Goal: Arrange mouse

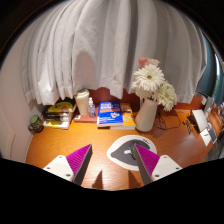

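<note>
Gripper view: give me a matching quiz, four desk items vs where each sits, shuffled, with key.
1. vase
2. book
3. mouse
4. cup

A. between the open tongs tips, on a round pad
B. holds white flowers, beyond the tongs
C. flat and blue, between cup and vase
D. upright by the curtain, beside the book

Pairs: 1-B, 2-C, 3-A, 4-D

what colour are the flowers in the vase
White, with yellowish centres: the flowers stand in a pale vase, seen in the gripper view.
</note>
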The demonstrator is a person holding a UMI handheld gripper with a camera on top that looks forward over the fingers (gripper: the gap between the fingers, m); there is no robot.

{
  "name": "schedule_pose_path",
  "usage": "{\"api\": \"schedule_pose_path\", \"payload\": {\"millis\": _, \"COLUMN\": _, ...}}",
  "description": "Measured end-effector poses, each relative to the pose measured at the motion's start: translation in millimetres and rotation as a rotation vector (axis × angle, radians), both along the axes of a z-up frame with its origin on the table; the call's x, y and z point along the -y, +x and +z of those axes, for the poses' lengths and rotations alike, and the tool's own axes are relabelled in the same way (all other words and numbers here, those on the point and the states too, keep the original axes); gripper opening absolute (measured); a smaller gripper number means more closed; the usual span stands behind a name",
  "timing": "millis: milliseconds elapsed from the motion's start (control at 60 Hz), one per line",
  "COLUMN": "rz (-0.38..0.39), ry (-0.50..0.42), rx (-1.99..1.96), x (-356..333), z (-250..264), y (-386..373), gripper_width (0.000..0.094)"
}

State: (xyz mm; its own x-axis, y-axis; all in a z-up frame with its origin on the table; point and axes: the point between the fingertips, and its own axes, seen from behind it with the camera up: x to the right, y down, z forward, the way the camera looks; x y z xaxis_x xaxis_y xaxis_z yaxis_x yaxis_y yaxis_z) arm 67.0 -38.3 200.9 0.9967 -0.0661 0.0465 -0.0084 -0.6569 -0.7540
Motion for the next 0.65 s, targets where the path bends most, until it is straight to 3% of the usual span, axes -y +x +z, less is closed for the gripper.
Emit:
{"api": "schedule_pose_path", "payload": {"millis": 300, "rz": 0.071, "ry": 0.111, "rx": -0.074, "x": 54, "z": 51, "y": -93, "gripper_width": 0.0844}}
{"api": "schedule_pose_path", "payload": {"millis": 650, "rz": 0.065, "ry": 0.083, "rx": -0.043, "x": 103, "z": 43, "y": -132, "gripper_width": 0.0838}}
